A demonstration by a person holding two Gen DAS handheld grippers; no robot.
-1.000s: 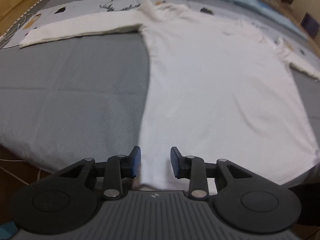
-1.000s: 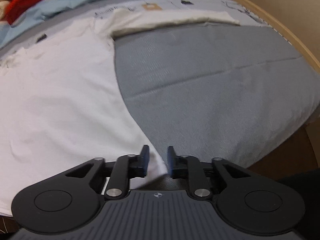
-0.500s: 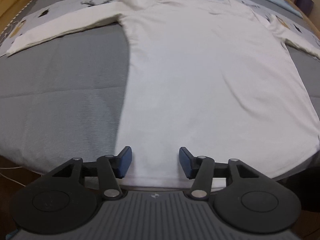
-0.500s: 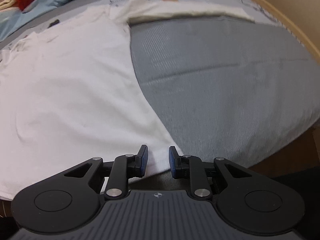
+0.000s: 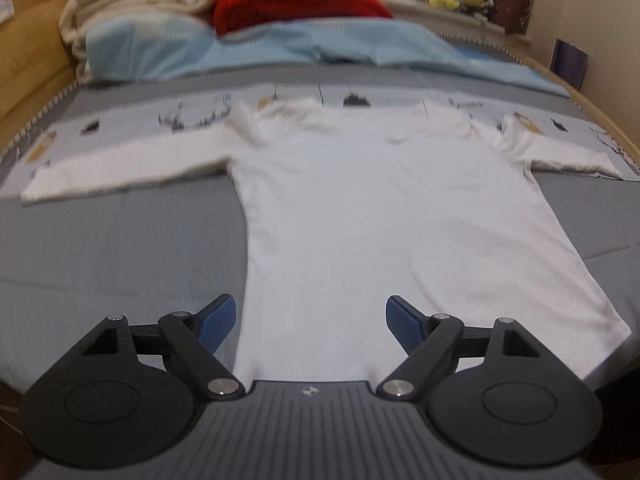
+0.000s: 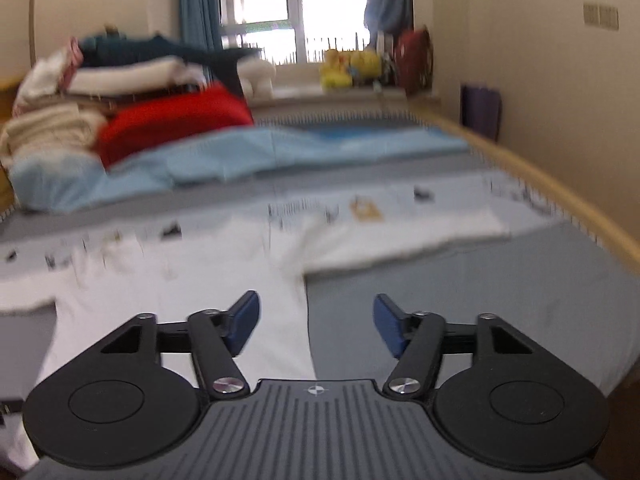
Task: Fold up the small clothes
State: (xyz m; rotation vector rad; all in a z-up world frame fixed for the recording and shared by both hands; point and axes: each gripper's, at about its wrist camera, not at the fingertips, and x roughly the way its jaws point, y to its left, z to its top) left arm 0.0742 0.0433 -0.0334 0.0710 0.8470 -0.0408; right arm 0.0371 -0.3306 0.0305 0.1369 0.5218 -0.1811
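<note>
A white long-sleeved shirt (image 5: 392,216) lies flat on the grey bed cover, sleeves spread out to both sides, collar at the far end. My left gripper (image 5: 310,326) is open and empty, above the shirt's near hem at its left part. My right gripper (image 6: 316,326) is open and empty, over the shirt's right edge (image 6: 276,320), where white cloth meets grey cover. The right sleeve (image 6: 400,236) stretches away to the right in the right wrist view. Both views are blurred.
A light blue blanket (image 5: 280,48) lies across the bed beyond the shirt. Folded cream towels (image 5: 136,0) and a red bundle (image 5: 296,0) are stacked at the far left. The wooden bed rail (image 6: 560,200) runs along the right side. A window (image 6: 292,8) is at the back.
Both grippers have opened wide and let go of the shirt's hem corners. Both have lifted and tilted up, so the far end of the bed and room now show.
</note>
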